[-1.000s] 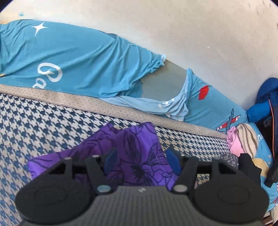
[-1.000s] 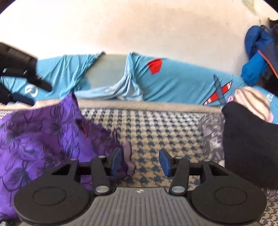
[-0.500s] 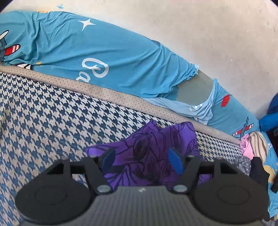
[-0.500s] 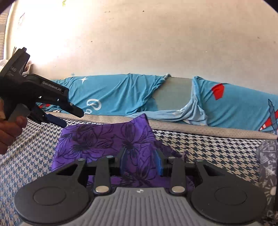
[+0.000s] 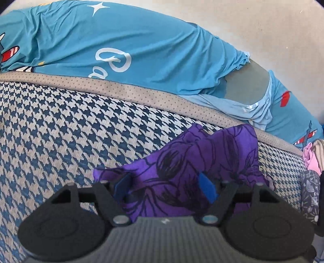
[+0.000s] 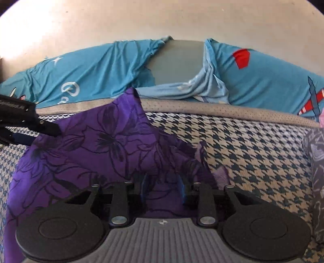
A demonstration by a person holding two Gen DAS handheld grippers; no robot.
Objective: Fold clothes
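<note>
A purple cloth with dark flower outlines point(image 5: 202, 157) lies rumpled on the houndstooth sofa seat point(image 5: 81, 125). My left gripper point(image 5: 164, 187) hovers low over its near left part. Its jaws are opening, and the blue pads point(image 5: 206, 188) stand wide apart with cloth between them, not pressed. In the right wrist view the same cloth point(image 6: 113, 141) fills the left half. My right gripper point(image 6: 162, 188) sits on a raised fold of it. Its jaws are closing, with a narrow gap and cloth between the pads. The left gripper point(image 6: 38, 134) shows at that view's left edge, at the cloth's far corner.
Blue cushions with plane and letter prints point(image 5: 121, 46) line the sofa back against a pale wall point(image 6: 162, 18). A grey patterned garment point(image 6: 316, 161) lies to the right. Pink and striped clothes point(image 5: 311, 157) are heaped beyond it. Bare houndstooth seat point(image 6: 253, 151) spreads to the right of the purple cloth.
My right gripper swung left from bare seat onto the purple cloth and its jaws narrowed. My left gripper sank toward the cloth's left part while its jaws widened.
</note>
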